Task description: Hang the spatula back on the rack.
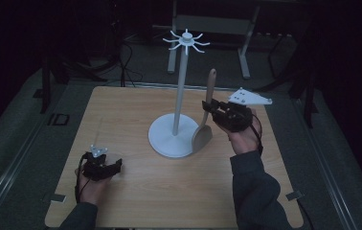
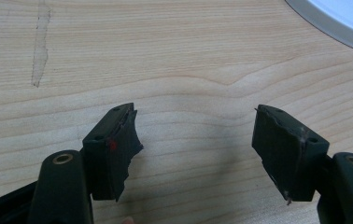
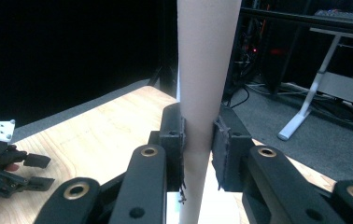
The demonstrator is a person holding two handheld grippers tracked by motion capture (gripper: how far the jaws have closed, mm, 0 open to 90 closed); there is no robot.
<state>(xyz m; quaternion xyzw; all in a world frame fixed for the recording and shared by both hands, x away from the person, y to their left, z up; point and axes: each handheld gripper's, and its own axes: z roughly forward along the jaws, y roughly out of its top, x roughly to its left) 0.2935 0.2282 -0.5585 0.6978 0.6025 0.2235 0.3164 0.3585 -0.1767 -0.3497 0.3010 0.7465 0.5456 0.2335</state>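
Note:
A wooden spatula stands nearly upright, its blade low over the round base of a white hook stand. My right gripper is shut on the spatula's handle, both pads pressed against it. The stand's pole rises to a crown of hooks. My left gripper rests low at the front left of the table, open, with bare wood between its jaws. The left gripper also appears far off in the right gripper view.
The wooden table top lies on a grey surface. The stand's white base edge sits beyond my left gripper. A grey desk frame and cables stand in the dark behind the table.

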